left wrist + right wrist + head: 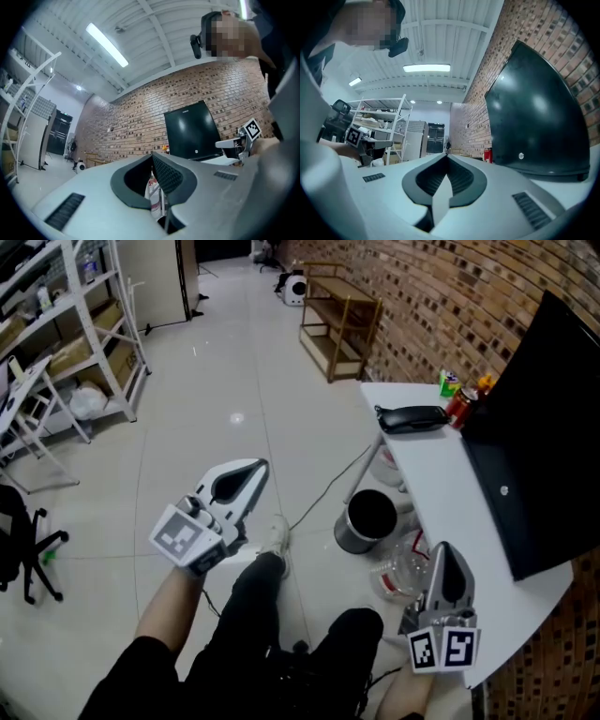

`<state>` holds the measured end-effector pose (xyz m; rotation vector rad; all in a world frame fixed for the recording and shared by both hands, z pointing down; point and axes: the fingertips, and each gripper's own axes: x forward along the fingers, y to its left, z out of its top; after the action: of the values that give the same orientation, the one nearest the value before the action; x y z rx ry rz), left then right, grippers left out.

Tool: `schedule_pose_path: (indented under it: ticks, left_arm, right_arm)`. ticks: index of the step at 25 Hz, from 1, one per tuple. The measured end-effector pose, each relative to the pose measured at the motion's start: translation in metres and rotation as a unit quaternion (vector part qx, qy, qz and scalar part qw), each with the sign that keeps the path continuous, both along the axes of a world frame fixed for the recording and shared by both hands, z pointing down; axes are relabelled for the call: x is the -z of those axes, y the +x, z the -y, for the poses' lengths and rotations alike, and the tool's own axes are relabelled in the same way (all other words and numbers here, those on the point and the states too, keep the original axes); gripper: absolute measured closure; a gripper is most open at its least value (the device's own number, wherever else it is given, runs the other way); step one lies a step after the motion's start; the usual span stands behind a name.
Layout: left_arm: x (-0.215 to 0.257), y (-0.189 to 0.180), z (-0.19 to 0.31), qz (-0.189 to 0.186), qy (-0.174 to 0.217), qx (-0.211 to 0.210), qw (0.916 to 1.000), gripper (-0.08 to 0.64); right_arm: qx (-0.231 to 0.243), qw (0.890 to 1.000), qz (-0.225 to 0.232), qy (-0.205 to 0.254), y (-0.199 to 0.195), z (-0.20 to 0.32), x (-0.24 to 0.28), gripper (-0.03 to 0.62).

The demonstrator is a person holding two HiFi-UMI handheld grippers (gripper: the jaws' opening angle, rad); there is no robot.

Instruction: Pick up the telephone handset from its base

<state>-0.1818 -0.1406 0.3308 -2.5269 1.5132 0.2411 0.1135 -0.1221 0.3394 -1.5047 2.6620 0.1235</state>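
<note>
A black telephone [412, 418], handset lying on its base, sits at the far end of the white table [441, 493]. My left gripper [251, 468] hangs over the floor left of the table, well short of the phone, with its jaws shut and nothing between them [152, 157]. My right gripper [441, 551] hovers above the table's near end, also shut and empty [446, 157]. Neither gripper view shows the phone.
A black monitor [534, 456] leans along the table's right side. Cans and bottles [459, 395] stand beside the phone. Under the table are a black bin [366, 519] and a clear plastic container [403, 568]. A wooden rack [342, 324] and a white shelving unit [75, 324] stand further off.
</note>
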Motion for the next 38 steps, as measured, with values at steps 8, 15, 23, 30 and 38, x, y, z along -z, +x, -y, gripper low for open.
schedule_pose_path:
  ticks: [8, 15, 23, 30, 38]
  left_arm:
    - [0.007, 0.008, 0.069, -0.008, -0.007, -0.022, 0.9997, 0.555]
    - [0.034, 0.026, 0.116, -0.005, 0.022, -0.052, 0.9984, 0.555]
    - [0.044, 0.059, 0.167, 0.002, 0.022, -0.115, 0.9931, 0.555]
    - [0.036, 0.120, 0.196, 0.025, -0.001, -0.175, 0.9843, 0.555]
    - [0.027, 0.175, 0.202, 0.021, -0.021, -0.227, 0.9733, 0.554]
  right_arm:
    - [-0.011, 1.000, 0.004, 0.001, -0.001, 0.044, 0.011, 0.583]
    - [-0.042, 0.999, 0.006, 0.009, 0.007, 0.067, 0.021, 0.583]
    - [-0.082, 0.997, -0.008, 0.001, 0.014, 0.090, 0.019, 0.583]
    - [-0.126, 0.992, -0.018, -0.014, 0.028, 0.098, 0.013, 0.583]
    - [-0.182, 0.983, -0.028, -0.016, 0.061, 0.077, 0.014, 0.583]
